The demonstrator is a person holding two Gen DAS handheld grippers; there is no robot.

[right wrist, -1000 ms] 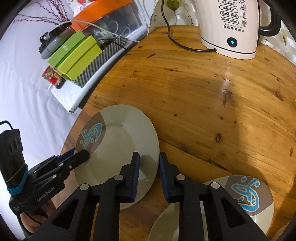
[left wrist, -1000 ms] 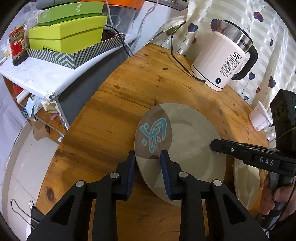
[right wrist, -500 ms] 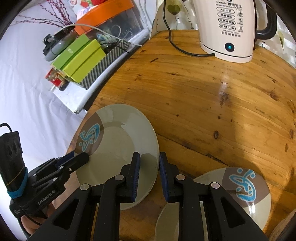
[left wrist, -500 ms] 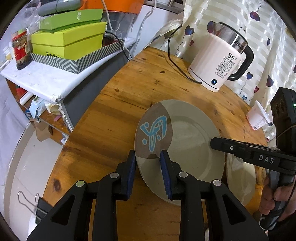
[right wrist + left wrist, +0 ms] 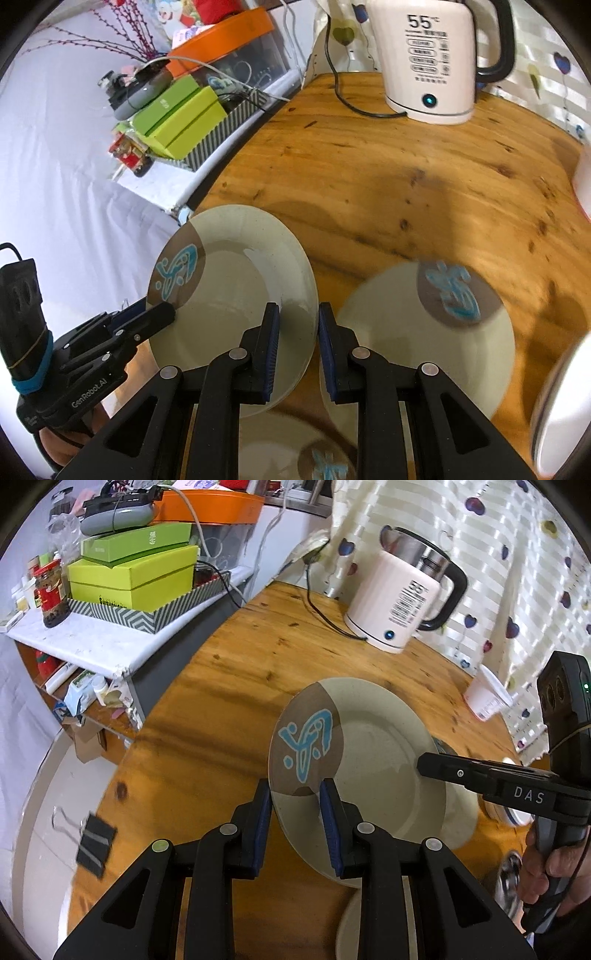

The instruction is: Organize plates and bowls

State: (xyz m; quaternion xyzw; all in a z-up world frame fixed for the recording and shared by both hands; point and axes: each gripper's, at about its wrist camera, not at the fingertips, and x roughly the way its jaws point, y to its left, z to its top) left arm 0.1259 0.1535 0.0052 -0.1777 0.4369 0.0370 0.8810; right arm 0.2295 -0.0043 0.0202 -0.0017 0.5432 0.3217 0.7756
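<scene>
My left gripper [image 5: 293,814]: clamped on the near rim of the plate [image 5: 376,775].
My right gripper [image 5: 297,350]: clamped on its opposite rim.
Plate: held tilted above the table [image 5: 406,177].
Done: one plate picked up.
Left: second plate [image 5: 413,339] below; probably stacking there.

The table [image 5: 236,672] is showing varnished wood, knotty and streaked, with a soft sheen. The plate [image 5: 373,760] is looking like glazed ceramic, smooth and faintly speckled, catching a white glare in the right wrist view. The kettle [image 5: 400,602] is wearing glossy white plastic under a polished metal rim, with a shiny black handle. The grippers' fingers [image 5: 207,878] are showing matt black plastic with ribbed blue pads. The 2 green boxes [image 5: 136,576] are looking like smooth card.
</scene>
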